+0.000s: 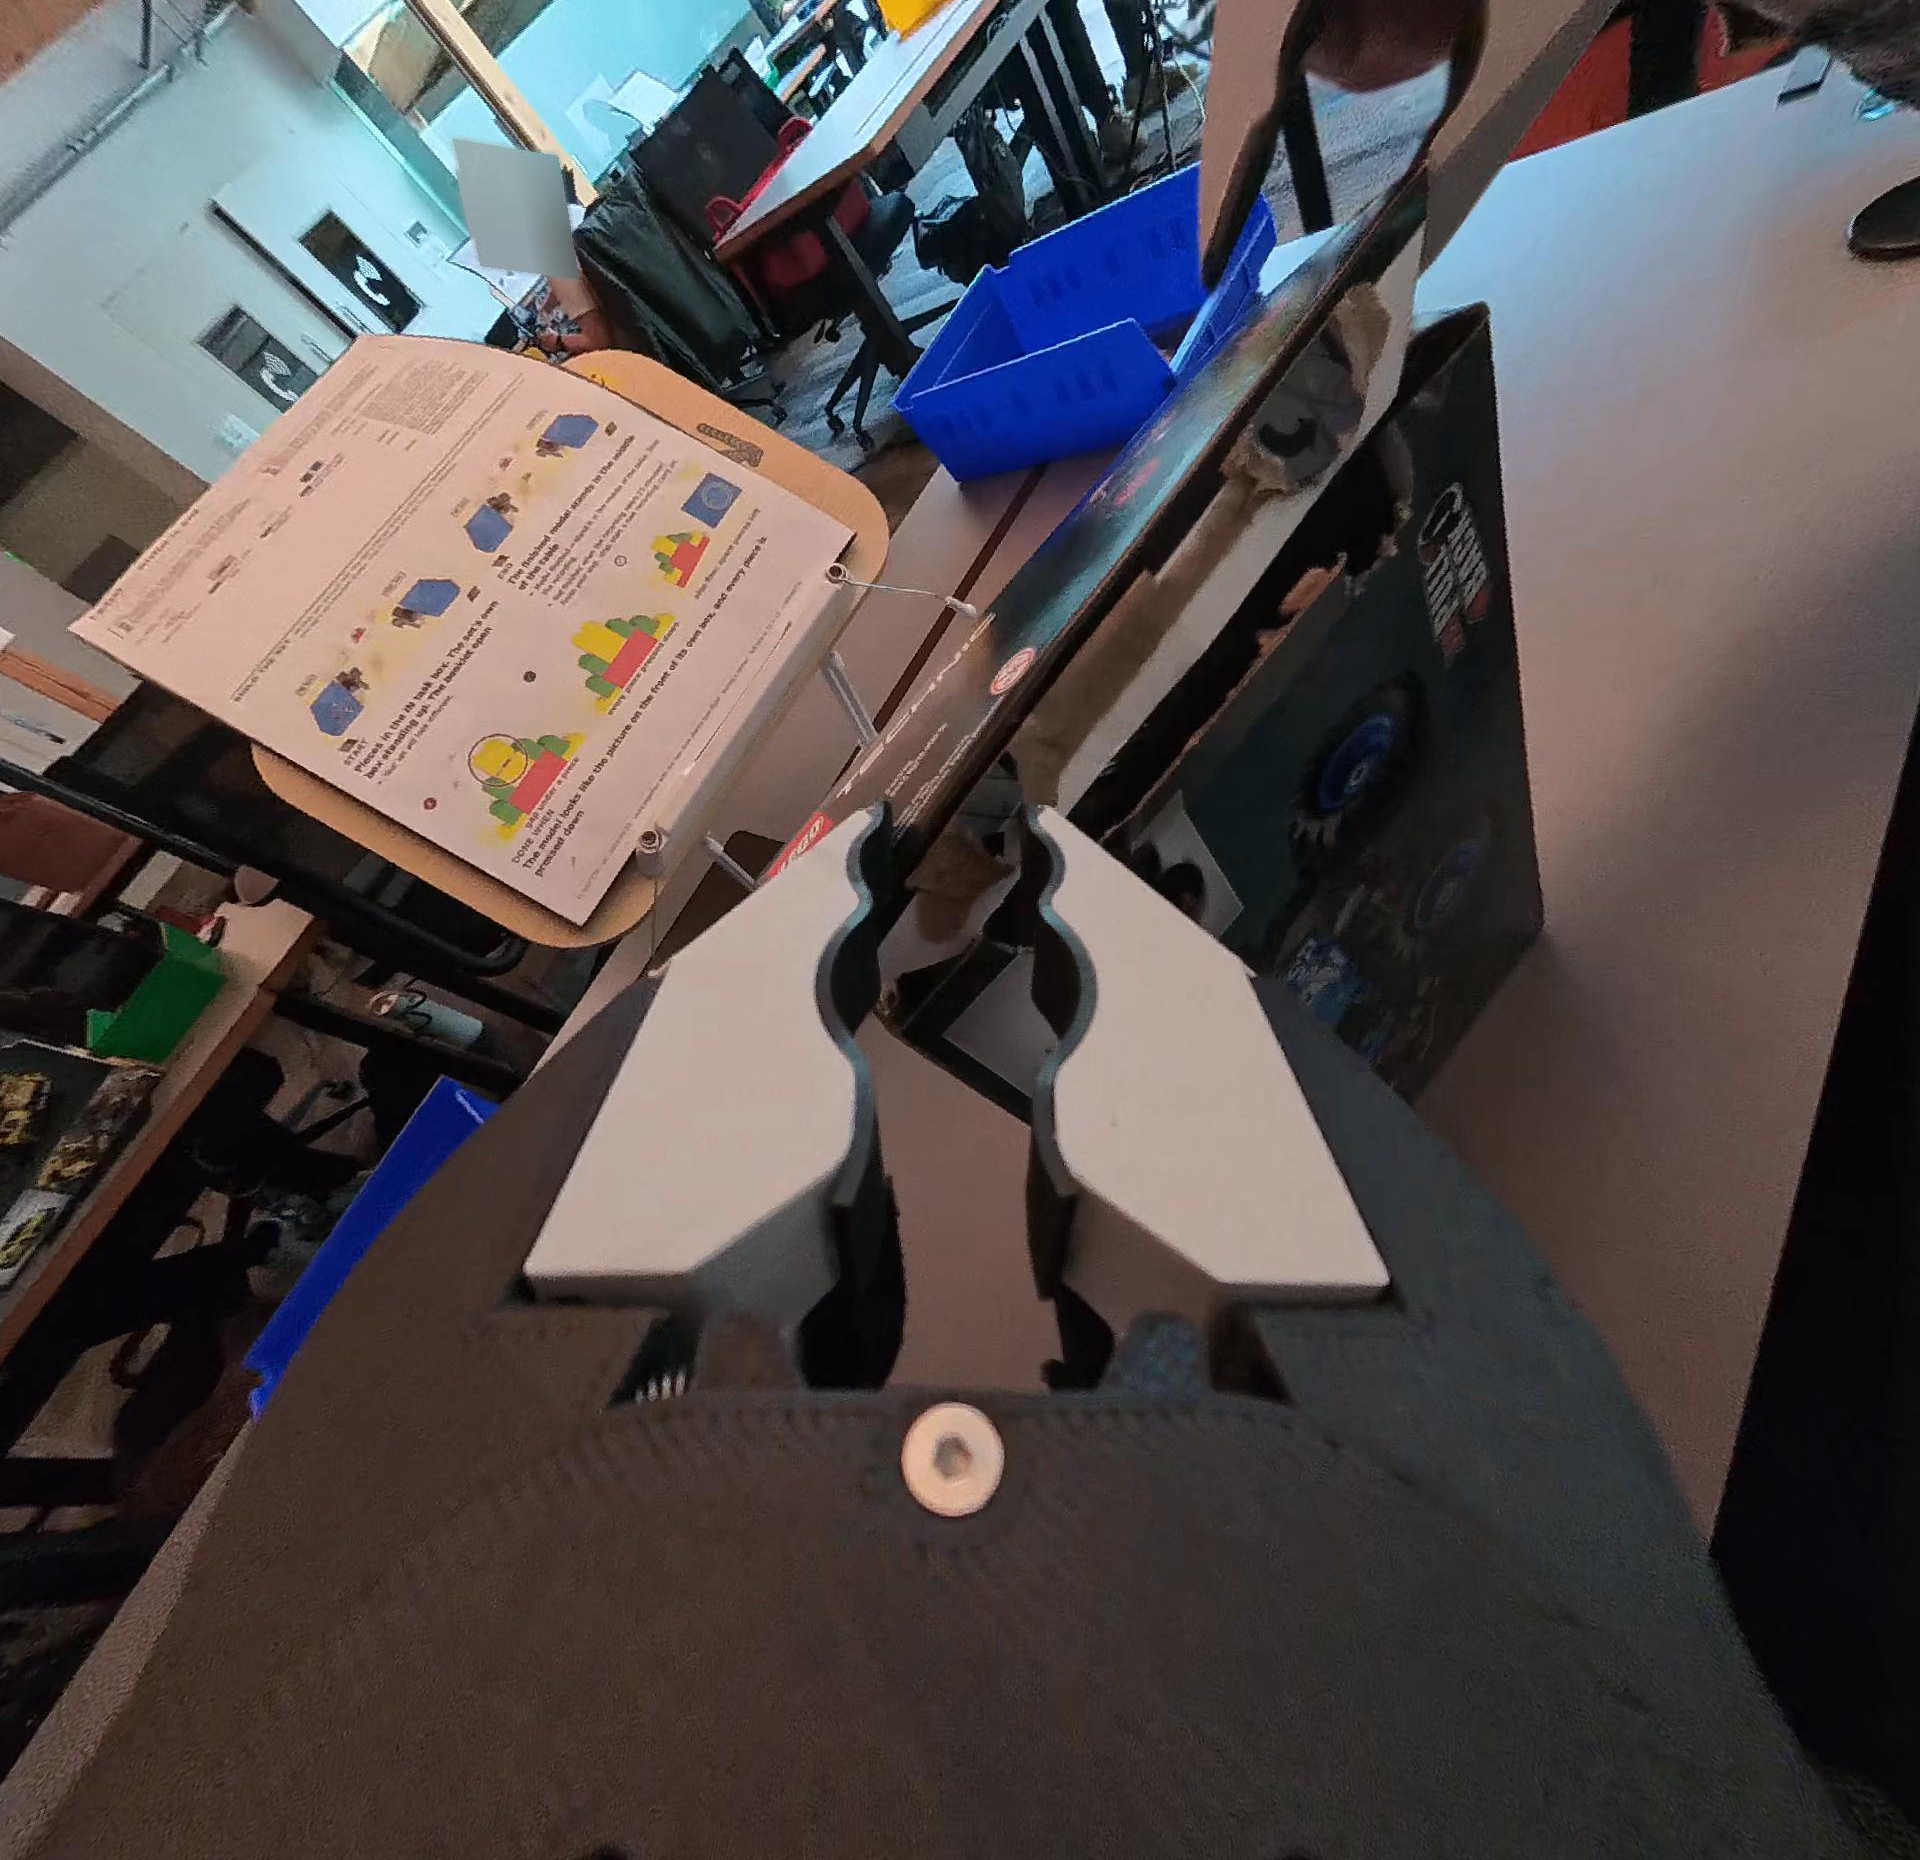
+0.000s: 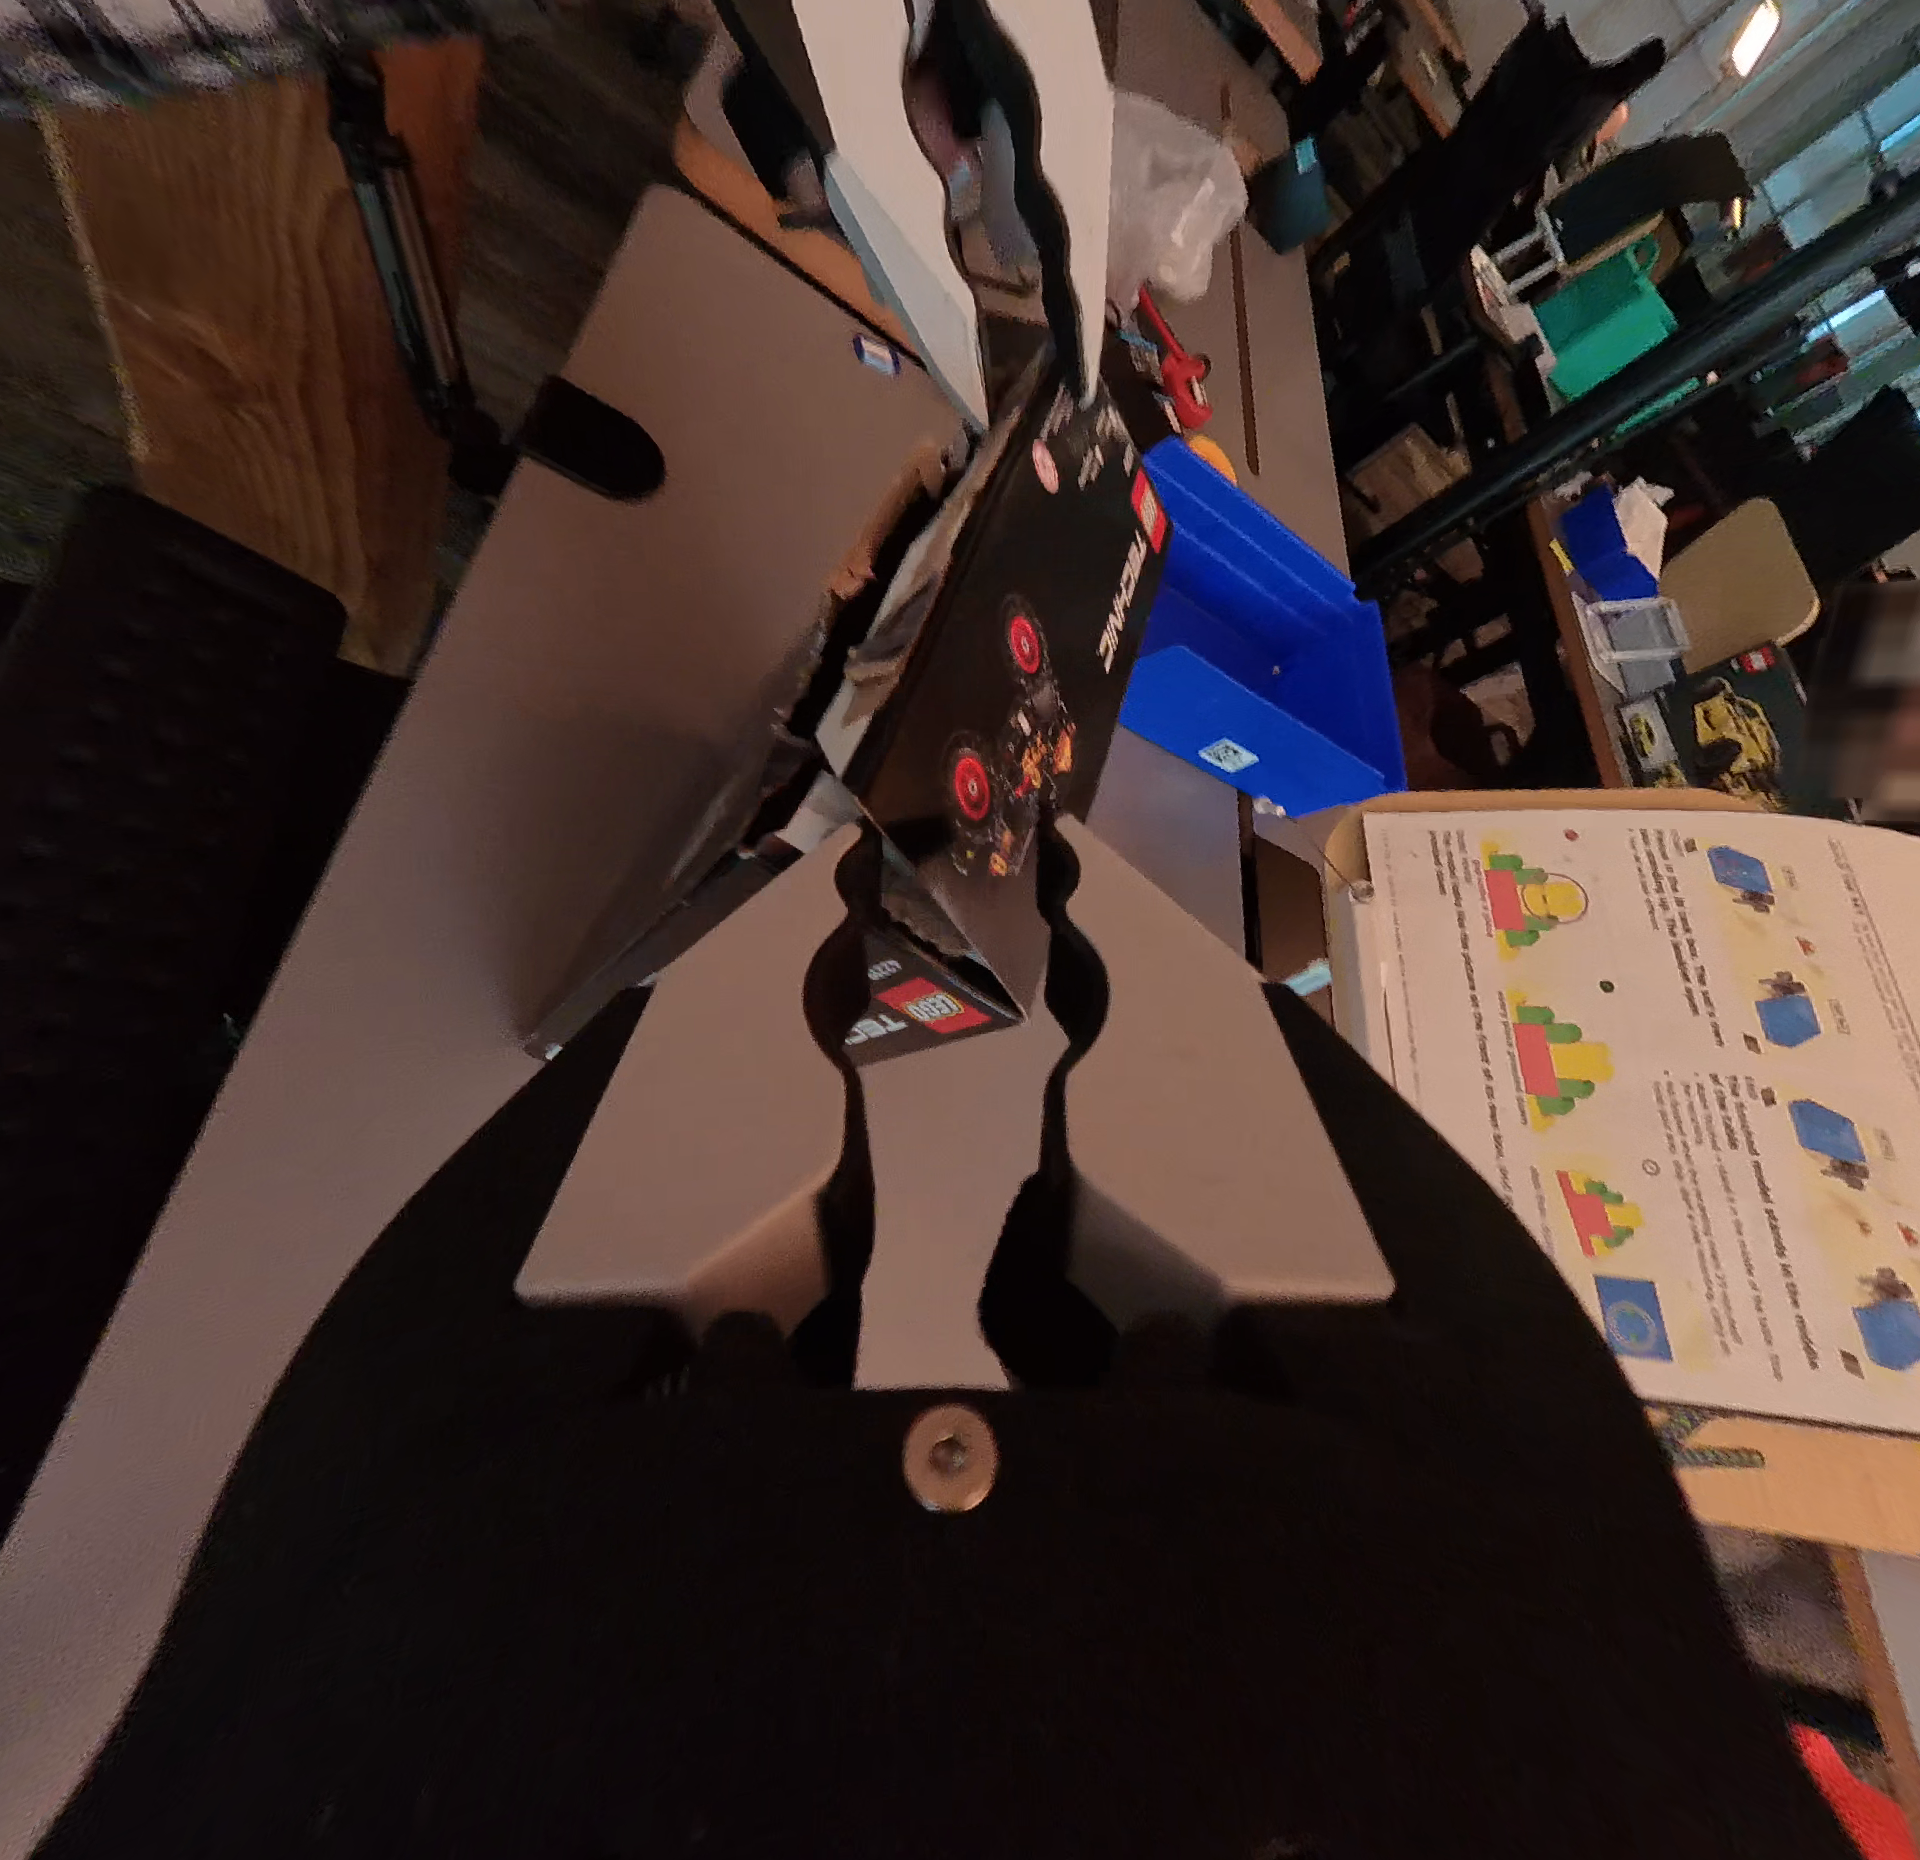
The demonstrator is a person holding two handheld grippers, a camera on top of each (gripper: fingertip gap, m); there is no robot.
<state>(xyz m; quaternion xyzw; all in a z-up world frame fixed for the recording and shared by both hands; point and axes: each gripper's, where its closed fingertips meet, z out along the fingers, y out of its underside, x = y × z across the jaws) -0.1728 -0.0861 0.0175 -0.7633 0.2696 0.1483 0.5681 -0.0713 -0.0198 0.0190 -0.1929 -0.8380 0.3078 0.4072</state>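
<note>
Two grippers (image 1: 956, 834) (image 2: 951, 844), perhaps touching torn cardboard box (image 2: 997, 647)

— What lies before me?
— My left gripper (image 1: 956, 834) sits at the box (image 1: 1382, 730) flap's lower end; the bin (image 1: 1039, 397) upper centre behind it; the sheet (image 1: 499, 605) at left.

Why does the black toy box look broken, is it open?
Open. The black toy box has its front panel pulled away, showing torn brown cardboard edges and a dark gap inside.
</note>
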